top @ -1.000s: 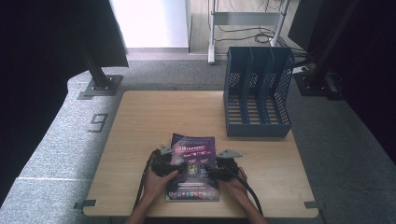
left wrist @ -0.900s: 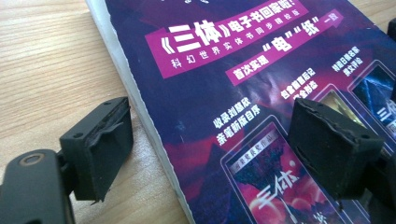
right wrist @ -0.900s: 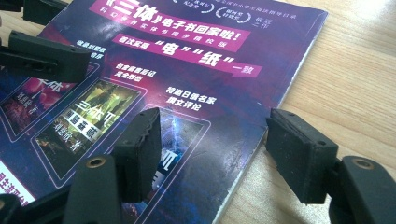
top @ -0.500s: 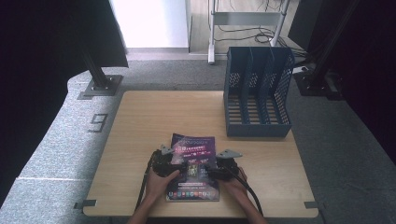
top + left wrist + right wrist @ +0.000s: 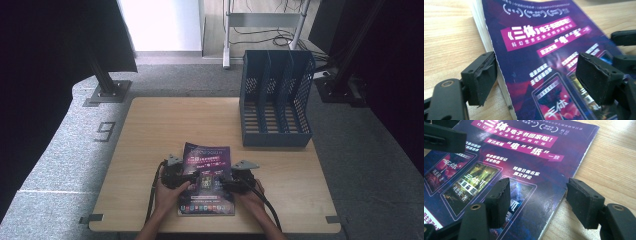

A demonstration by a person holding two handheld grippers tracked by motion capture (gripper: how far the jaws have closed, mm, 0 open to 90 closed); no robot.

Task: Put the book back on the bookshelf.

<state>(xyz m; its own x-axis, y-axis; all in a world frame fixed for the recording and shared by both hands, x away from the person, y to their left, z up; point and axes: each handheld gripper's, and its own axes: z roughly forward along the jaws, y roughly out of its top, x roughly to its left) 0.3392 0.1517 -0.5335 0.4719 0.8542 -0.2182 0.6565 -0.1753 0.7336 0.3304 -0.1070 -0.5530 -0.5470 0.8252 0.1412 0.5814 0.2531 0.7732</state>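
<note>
A thick book with a purple cover (image 5: 207, 162) lies flat near the table's front edge. My left gripper (image 5: 194, 181) rests at its left side, open. In the left gripper view (image 5: 539, 67) one jaw lies on the wood against the page edge and the other sits over the cover (image 5: 541, 45). My right gripper (image 5: 223, 183) is at the book's right side, also open. In the right gripper view (image 5: 539, 188) one jaw is over the cover (image 5: 529, 152) and the other over bare wood past the edge. Hands hold both tools.
A blue mesh file rack (image 5: 275, 105) with three slots stands at the back right of the wooden table (image 5: 165, 125). Grey carpet, black stand bases and cables surround the table. The left half of the tabletop is bare wood.
</note>
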